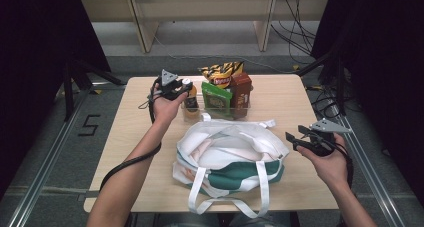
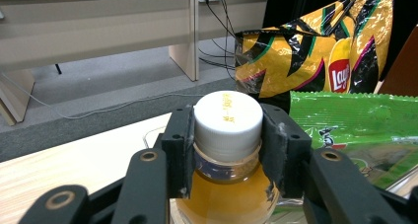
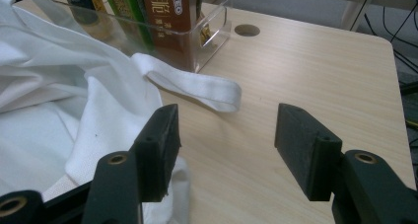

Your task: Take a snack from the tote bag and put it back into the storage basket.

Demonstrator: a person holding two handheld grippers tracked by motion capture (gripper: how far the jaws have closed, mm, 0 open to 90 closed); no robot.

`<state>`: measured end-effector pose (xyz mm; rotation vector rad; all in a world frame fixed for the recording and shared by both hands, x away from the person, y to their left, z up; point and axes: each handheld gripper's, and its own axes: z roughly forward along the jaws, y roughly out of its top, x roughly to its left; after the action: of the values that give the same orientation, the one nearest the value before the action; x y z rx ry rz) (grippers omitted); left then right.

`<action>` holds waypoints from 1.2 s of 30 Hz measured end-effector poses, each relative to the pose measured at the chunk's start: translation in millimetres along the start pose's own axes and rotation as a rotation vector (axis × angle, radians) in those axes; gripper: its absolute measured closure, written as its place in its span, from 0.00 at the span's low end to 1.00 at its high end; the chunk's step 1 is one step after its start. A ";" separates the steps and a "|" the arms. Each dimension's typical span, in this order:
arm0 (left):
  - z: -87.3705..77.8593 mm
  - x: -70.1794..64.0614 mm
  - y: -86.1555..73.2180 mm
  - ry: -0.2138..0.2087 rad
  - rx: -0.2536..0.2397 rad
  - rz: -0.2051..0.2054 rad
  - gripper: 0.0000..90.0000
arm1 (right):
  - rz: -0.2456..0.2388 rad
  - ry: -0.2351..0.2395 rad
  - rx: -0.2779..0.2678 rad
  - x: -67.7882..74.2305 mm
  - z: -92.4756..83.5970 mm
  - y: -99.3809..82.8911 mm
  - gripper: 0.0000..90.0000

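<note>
The left hand-held gripper is clamped on the white cap and neck of a bottle of amber drink, one pad pressing each side of the cap. In the high view that left hand-held gripper sits at the left end of a clear bin at the far middle of the counter, and the bottle stands upright in that end of the bin.

Close to the bottle's right in the bin stands a green packet, and behind it a yellow-and-black chip bag rises tall. A brown box fills the bin's right end. These crowd the bottle on one side; its other side faces bare counter.

Just in front of the bin lies a white tote with green trim, its mouth open upward and its straps spilling toward the near edge. One strap lies against the bin's near wall.

The right hand-held gripper is wide open and holds nothing, hovering over bare counter beside the tote's right edge, well apart from the bin.
</note>
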<state>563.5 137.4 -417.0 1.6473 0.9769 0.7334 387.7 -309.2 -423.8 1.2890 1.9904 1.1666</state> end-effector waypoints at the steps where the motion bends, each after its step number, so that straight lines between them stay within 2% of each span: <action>1: 0.2 0.3 -0.2 0.001 0.000 0.004 0.65 | -0.001 0.000 -0.001 0.0 0.0 0.1 0.48; 9: 0.9 0.7 -0.1 0.000 0.007 -0.005 0.65 | 0.000 0.002 -0.001 0.4 0.3 0.0 0.48; 11: 1.1 0.3 0.4 -0.003 0.012 -0.002 0.65 | -0.029 0.016 -0.016 -2.2 2.4 0.0 0.48; 15: 1.2 -1.6 0.3 -0.006 0.018 0.004 0.65 | -0.047 0.001 -0.007 -2.6 0.5 1.0 0.48; 17: 1.6 -2.0 0.6 -0.006 0.023 0.004 0.64 | -0.027 0.010 -0.013 -1.5 0.6 1.0 0.48; 19: 2.1 -3.5 0.5 -0.005 0.031 -0.016 0.62 | -0.029 0.006 -0.012 -1.5 0.5 0.9 0.48; 22: 1.6 -2.2 1.1 0.000 0.027 -0.018 0.56 | -0.029 0.006 -0.012 -1.5 0.5 0.9 0.48; 24: 0.6 -1.3 0.4 -0.002 0.027 -0.043 0.53 | -0.031 0.008 -0.012 -1.4 0.7 1.0 0.48; 26: -0.7 1.6 0.7 0.005 0.023 -0.024 0.50 | -0.032 0.006 -0.005 -1.2 0.3 1.3 0.48; 27: -1.9 1.9 0.9 0.004 0.021 -0.025 0.48 | -0.015 0.005 0.003 0.6 -0.4 1.4 0.48; 28: -3.1 1.8 1.0 0.003 0.021 -0.030 0.47 | -0.029 -0.001 -0.012 0.0 1.2 0.6 0.48; 29: -4.2 2.0 1.3 0.003 0.018 -0.024 0.45 | -0.010 0.008 -0.014 1.3 1.5 0.6 0.48; 31: -7.6 2.8 2.0 0.005 0.021 -0.004 0.43 | -0.023 0.006 -0.017 0.4 1.6 0.9 0.48; 33: -10.0 1.5 1.6 0.003 0.008 -0.015 0.42 | -0.042 -0.005 -0.013 -0.6 0.9 1.5 0.48; 34: -11.4 0.9 1.2 0.000 0.005 -0.016 0.42 | -0.014 -0.001 -0.004 1.8 0.0 1.4 0.48; 35: -13.1 0.2 0.5 -0.002 0.008 -0.016 0.41 | -0.009 0.001 0.003 2.1 -0.6 1.5 0.48; 36: -14.8 -0.5 0.1 -0.004 0.008 -0.012 0.41 | -0.034 -0.003 -0.009 0.5 0.1 1.6 0.48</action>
<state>550.8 143.8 -412.8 1.6482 0.9871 0.7189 388.4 -308.5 -422.5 1.2470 1.9947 1.1556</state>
